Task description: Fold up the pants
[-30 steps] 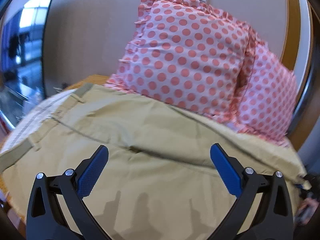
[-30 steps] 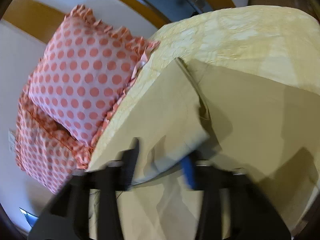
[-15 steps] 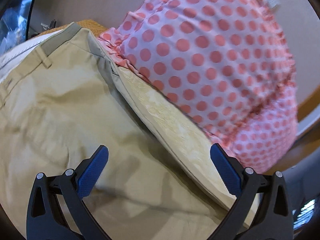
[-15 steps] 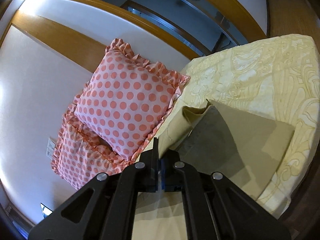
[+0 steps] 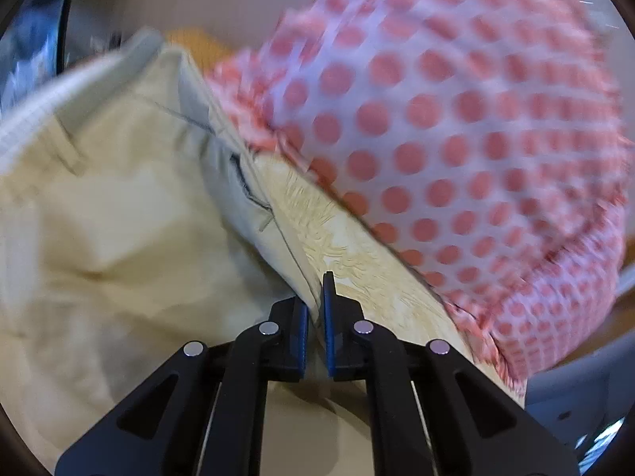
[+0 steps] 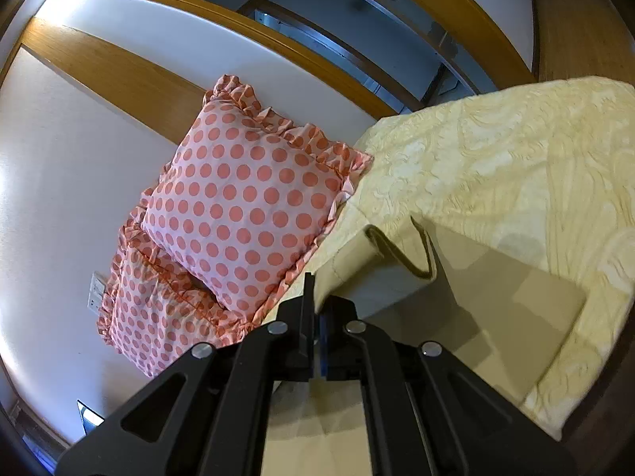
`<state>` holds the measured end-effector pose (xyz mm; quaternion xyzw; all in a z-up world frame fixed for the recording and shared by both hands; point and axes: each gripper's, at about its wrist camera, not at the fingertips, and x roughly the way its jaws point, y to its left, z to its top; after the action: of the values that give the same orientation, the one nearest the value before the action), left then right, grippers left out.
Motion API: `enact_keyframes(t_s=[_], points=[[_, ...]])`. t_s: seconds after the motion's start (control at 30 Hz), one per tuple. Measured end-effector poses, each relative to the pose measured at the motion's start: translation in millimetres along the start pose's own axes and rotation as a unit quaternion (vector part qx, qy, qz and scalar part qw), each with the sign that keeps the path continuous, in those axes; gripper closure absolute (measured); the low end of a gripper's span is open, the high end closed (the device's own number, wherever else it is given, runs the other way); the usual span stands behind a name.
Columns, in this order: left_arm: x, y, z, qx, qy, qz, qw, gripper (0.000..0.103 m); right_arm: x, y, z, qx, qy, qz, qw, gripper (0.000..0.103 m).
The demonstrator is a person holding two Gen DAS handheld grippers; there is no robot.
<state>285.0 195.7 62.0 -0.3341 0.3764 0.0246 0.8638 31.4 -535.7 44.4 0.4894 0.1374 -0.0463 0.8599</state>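
The pale yellow bedspread (image 6: pixel 516 150) covers the bed, and on it lie the khaki pants (image 5: pixel 119 238), one pair, spread beside two pink polka-dot pillows (image 6: pixel 246 206) stacked against the wall. The left gripper (image 5: pixel 315 317) reaches low along the bed towards the pillows, its blue-padded jaws pinched nearly together on the side edge of the pants near the waistband; the right gripper (image 6: pixel 315 317) is raised and tilted, jaws clamped on a lifted fold of the pants.
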Motion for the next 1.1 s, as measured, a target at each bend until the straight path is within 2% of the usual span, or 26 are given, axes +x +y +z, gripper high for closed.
enact_keyframes(t_s=[0.1, 0.17, 0.23, 0.27, 0.33, 0.47, 0.63, 0.77, 0.9, 0.97, 1.0, 1.07, 1.1], points=[[-77.2, 5.6, -20.0, 0.026, -0.052, -0.031, 0.9978, 0.097, -9.3, 5.7, 7.6, -0.011, -0.018, 0.019, 1.000, 0.102], [-121.8, 19.8, -43.5, 0.026, -0.068, -0.048, 0.9962, 0.097, -13.8, 2.9, 8.0, -0.019, -0.019, 0.001, 1.000, 0.102], [-156.2, 39.5, -85.8, 0.028, -0.075, -0.043, 0.9958, 0.097, -14.2, -13.1, 4.5, -0.006, -0.005, -0.028, 1.000, 0.102], [-168.3, 51.6, -113.8, 0.035, -0.075, -0.030, 0.9961, 0.097, -13.5, -22.1, 2.2, 0.004, 0.003, -0.041, 0.999, 0.102], [-174.1, 68.2, -147.1, 0.036, -0.066, -0.009, 0.9972, 0.097, -12.3, -43.2, -4.9, 0.026, 0.022, -0.072, 0.997, 0.102], [-175.1, 99.4, -195.1, 0.021, -0.042, 0.011, 0.9989, 0.097, -20.1, -66.1, -14.3, 0.044, 0.029, -0.094, 0.994, 0.102], [-176.7, 105.3, -209.7, 0.023, -0.049, 0.003, 0.9986, 0.097, -36.9, -61.6, -10.4, 0.030, 0.010, -0.100, 0.994, 0.102], [-177.1, 102.0, -219.8, 0.038, -0.056, 0.008, 0.9977, 0.097, -40.3, -65.2, -10.5, 0.026, 0.014, -0.122, 0.992, 0.102], [-177.2, 106.5, -226.3, 0.036, -0.063, -0.004, 0.9974, 0.097, -38.4, -74.3, -14.6, 0.029, 0.018, -0.135, 0.990, 0.102], [-179.6, 106.6, -229.4, 0.052, -0.074, -0.007, 0.9959, 0.096, -36.9, -72.5, -16.8, 0.015, 0.019, -0.144, 0.989, 0.101], [-182.1, 106.4, -230.9, 0.057, -0.076, -0.009, 0.9954, 0.095, -36.7, -69.0, -17.1, 0.006, 0.021, -0.149, 0.989, 0.095], [-193.4, 107.5, -234.2, 0.063, -0.081, -0.017, 0.9945, 0.093, -42.8, -61.8, -16.8, -0.007, 0.023, -0.150, 0.988, 0.077], [-199.0, 108.3, -235.3, 0.066, -0.084, -0.018, 0.9941, 0.091, -49.8, -57.6, -16.0, -0.015, 0.013, -0.149, 0.989, 0.061]])
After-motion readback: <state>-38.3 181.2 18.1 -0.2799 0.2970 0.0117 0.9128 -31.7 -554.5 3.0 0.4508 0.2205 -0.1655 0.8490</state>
